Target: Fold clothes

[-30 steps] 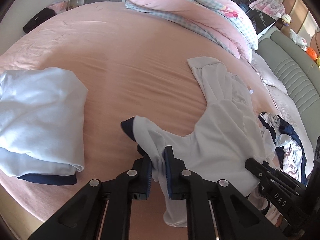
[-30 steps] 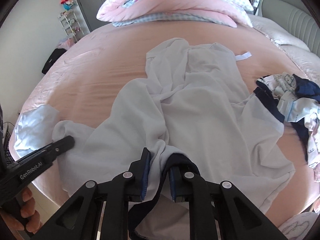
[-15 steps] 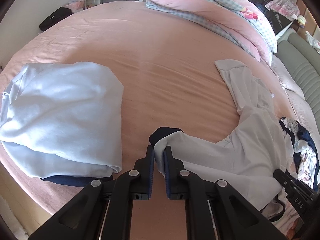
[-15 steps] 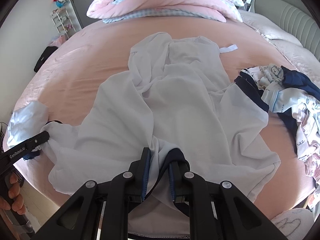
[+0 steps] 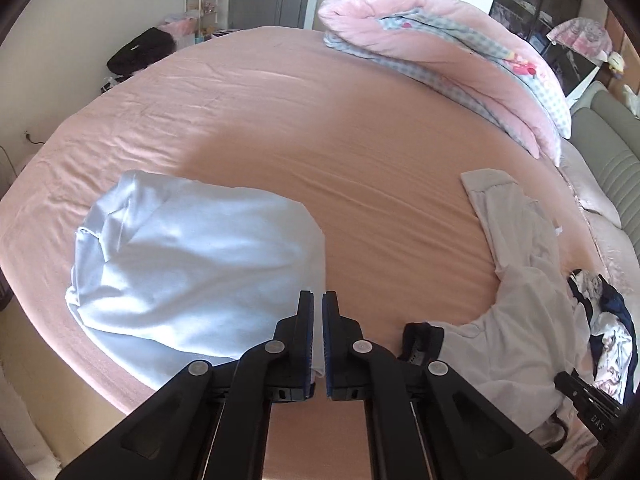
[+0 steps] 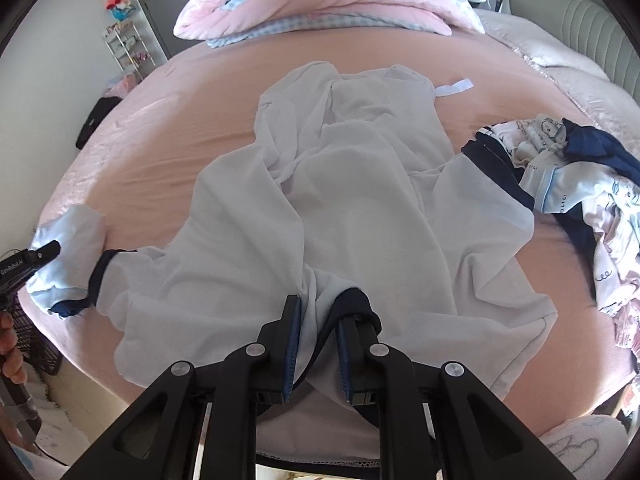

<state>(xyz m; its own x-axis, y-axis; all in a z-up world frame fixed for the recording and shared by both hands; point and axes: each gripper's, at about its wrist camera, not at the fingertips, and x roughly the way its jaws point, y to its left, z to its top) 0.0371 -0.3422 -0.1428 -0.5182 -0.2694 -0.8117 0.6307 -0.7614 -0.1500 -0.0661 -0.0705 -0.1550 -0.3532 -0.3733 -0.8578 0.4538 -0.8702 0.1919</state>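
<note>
While the left tongs (image 5: 317,308) sit closed and empty, the right tongs (image 6: 318,316) pinch the white garment (image 6: 360,208) on the bed (image 5: 320,128).

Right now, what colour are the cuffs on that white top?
Navy blue, clearest on the sleeve cuff in the right wrist view.

On the bed (image 6: 160,152), the spread garment (image 6: 360,208) lies between the folded one (image 5: 192,264) and, seemingly, a clothes heap (image 6: 576,200).
</note>
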